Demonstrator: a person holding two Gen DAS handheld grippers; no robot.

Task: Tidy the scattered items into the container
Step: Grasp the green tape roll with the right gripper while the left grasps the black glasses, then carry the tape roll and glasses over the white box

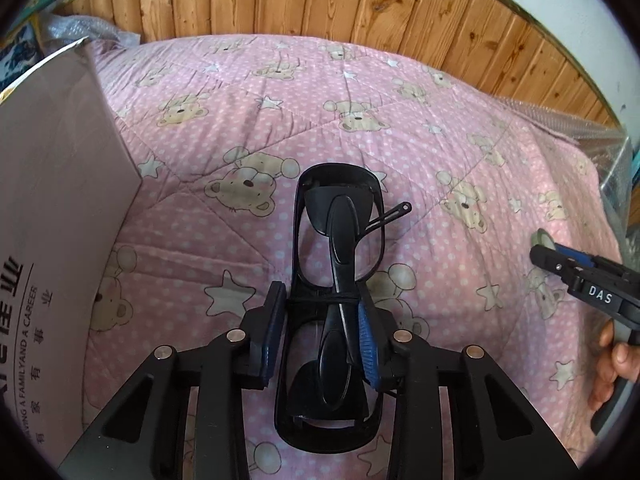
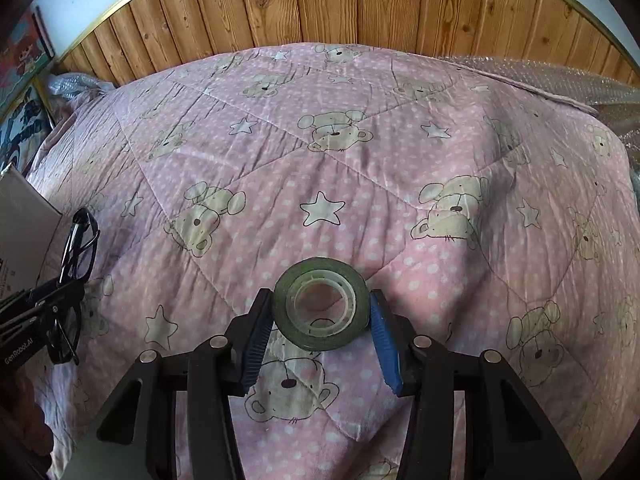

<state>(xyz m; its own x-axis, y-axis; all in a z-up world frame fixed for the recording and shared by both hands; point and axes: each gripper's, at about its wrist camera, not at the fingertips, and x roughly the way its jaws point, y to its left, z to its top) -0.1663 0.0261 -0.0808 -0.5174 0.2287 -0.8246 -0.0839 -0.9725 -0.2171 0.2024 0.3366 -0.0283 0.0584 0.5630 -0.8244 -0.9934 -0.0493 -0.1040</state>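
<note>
While both grippers point down at the pink bear-print quilt point(image 2: 360, 184) on the bed, each has an item between its blue pads. The left gripper point(image 1: 322, 332) has its pads against the sides of the folded black glasses point(image 1: 340, 272), which lie lengthwise between the fingers, reaching ahead of the tips and back toward the camera. The box point(image 1: 52, 208) stands just left of that gripper, its printed side facing it. The right gripper point(image 2: 320, 328) brackets the tape roll point(image 2: 321, 303), which lies flat on the quilt; the left pad touches its rim and the right pad sits at its edge, though a firm squeeze cannot be told. Wood panelling point(image 2: 320, 0) rises beyond the bed.
</note>
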